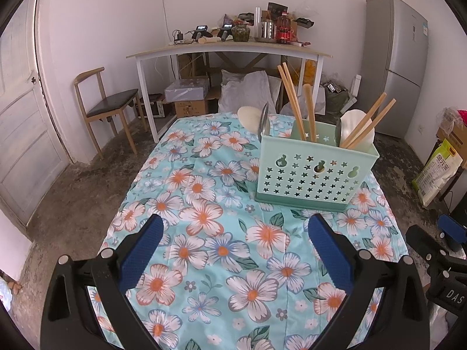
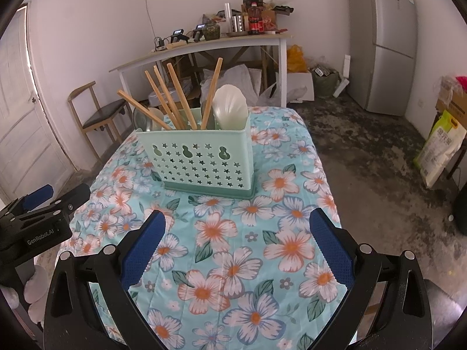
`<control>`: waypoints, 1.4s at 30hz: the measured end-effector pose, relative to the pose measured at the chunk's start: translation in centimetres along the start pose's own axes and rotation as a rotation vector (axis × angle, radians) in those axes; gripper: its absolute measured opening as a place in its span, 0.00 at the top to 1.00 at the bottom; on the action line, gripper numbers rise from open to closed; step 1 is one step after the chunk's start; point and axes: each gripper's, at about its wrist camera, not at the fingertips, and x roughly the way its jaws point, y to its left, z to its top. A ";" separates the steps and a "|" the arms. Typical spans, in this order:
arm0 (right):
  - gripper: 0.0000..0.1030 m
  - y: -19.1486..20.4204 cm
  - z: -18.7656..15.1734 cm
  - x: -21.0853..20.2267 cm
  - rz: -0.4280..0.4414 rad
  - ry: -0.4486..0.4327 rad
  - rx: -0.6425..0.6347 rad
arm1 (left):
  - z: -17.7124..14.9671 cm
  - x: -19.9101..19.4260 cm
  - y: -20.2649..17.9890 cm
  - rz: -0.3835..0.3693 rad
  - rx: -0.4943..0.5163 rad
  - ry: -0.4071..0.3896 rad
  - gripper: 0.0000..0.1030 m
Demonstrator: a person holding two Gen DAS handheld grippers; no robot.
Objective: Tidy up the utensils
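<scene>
Both jaws spread wide, empty: left gripper (image 1: 235, 233) and right gripper (image 2: 238, 230) above the near floral tablecloth (image 2: 233, 262). Mint utensil holder (image 2: 204, 160) at table centre, already holding chopsticks (image 2: 175, 102) and white spoons (image 2: 230, 108). Probably sorting next: approach from above, grip one handle high, lift straight.

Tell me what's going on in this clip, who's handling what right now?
Nothing is being held at this moment. A person carries a gripper in each hand, and both the left gripper and the right gripper are open and empty above the floral tablecloth. Ahead of them stands a mint green utensil caddy that already holds wooden chopsticks, white spoons and some metal spoons. No loose utensils show on the cloth.
</scene>
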 end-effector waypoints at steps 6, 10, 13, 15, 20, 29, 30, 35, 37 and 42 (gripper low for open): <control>0.08 0.1 0.0 0.0 -0.002 -0.001 -0.002 | 0.0 0.0 0.0 0.001 0.000 0.000 0.06; 0.08 0.0 0.1 0.0 -0.002 -0.001 -0.004 | 0.0 0.0 0.0 0.000 0.003 0.000 0.06; 0.08 -0.1 0.2 0.0 -0.002 0.000 -0.003 | -0.1 0.1 0.1 0.000 0.004 0.001 0.06; 0.08 -0.2 0.2 -0.1 -0.002 -0.001 -0.005 | -0.1 0.1 0.1 -0.001 0.003 0.001 0.06; 0.08 -0.2 0.2 -0.1 -0.002 0.001 -0.003 | -0.1 0.1 0.0 0.000 0.003 0.002 0.06; 0.08 -0.1 0.1 0.1 -0.003 0.000 -0.004 | -0.3 0.2 0.1 0.001 0.006 0.004 0.06; 0.08 -0.1 0.1 0.1 -0.005 0.000 -0.004 | -0.3 0.3 0.1 0.003 0.007 0.004 0.06; 0.08 -0.1 0.2 0.0 -0.041 -0.010 -0.017 | -0.5 0.4 0.4 0.034 0.020 -0.001 0.06; 0.08 -0.2 0.2 -0.1 -0.056 -0.014 -0.023 | -0.6 0.4 0.6 0.047 0.023 -0.002 0.06; 0.08 -0.4 0.0 -0.1 -0.081 -0.020 -0.036 | -0.7 0.6 0.9 0.074 0.030 0.004 0.06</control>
